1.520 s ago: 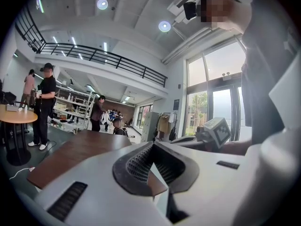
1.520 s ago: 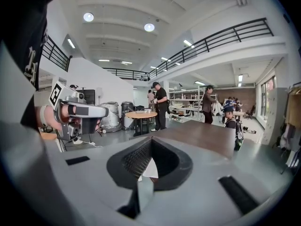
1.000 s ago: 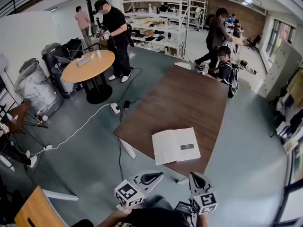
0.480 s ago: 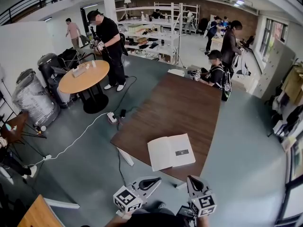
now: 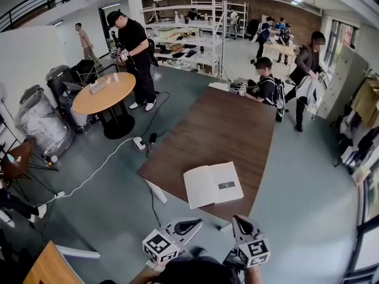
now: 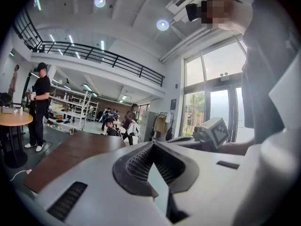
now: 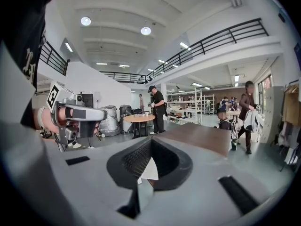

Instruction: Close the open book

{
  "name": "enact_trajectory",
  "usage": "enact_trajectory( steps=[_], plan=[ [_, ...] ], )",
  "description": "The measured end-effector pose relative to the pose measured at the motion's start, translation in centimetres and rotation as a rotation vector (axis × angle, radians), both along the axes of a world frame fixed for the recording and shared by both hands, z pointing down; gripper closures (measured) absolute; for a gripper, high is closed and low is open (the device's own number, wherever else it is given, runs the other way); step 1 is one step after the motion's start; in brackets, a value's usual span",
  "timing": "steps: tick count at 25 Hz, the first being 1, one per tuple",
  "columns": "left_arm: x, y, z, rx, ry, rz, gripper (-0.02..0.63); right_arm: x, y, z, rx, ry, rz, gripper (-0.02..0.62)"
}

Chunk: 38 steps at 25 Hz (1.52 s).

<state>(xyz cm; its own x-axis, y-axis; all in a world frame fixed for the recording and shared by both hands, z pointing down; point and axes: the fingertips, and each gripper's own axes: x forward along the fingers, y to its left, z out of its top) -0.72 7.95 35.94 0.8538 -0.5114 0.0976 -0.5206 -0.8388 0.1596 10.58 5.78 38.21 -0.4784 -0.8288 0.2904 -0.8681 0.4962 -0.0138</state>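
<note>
the book lies open and flat on the desk, close to the desk edge that is nearest to the grippers. it is just ahead of both of them, not touched. its left page is in front of the left gripper and its right page in front of the right gripper. both grippers are held low, short of the desk edge. each one has its jaws pressed together and nothing is between them.

the step in hand, as i judge it, is the approach to the book. to do it well, i would bring one gripper forward to the outer edge of the page on its own side. i would slide its closed tip under that half, low and almost flat to the desk, so that the tip goes under the cover and not only under some loose pages. the other gripper can rest lightly on the opposite half, so that the book does not slip toward the near edge and off the desk. then the lifted half should swing over the spine in one slow arc and be laid down, not dropped.

about writing: the right page carries a small dark patch, but it is too small to read. the cube on each gripper shows only black and white square markers. no brand can be read.
</note>
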Motion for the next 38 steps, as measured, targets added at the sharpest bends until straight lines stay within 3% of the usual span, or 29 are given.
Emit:
enact_trajectory(
  steps=[7,14,38],
  plan=[
    [0.2,0.3,0.2,0.009,-0.002,0.001,0.600,0.6,0.4,0.9,0.000,-0.007,0.008,0.607],
    [-1.5,-0.4,0.9,-0.020,0.011,-0.018,0.600,-1.4,-0.3,1.5,-0.001,-0.001,-0.028,0.607],
    [0.5,-4.9,2.0,-0.057,0.051,-0.002,0.600,0.3,-3.9,2.1,-0.016,0.021,-0.018,0.607]
  ],
)
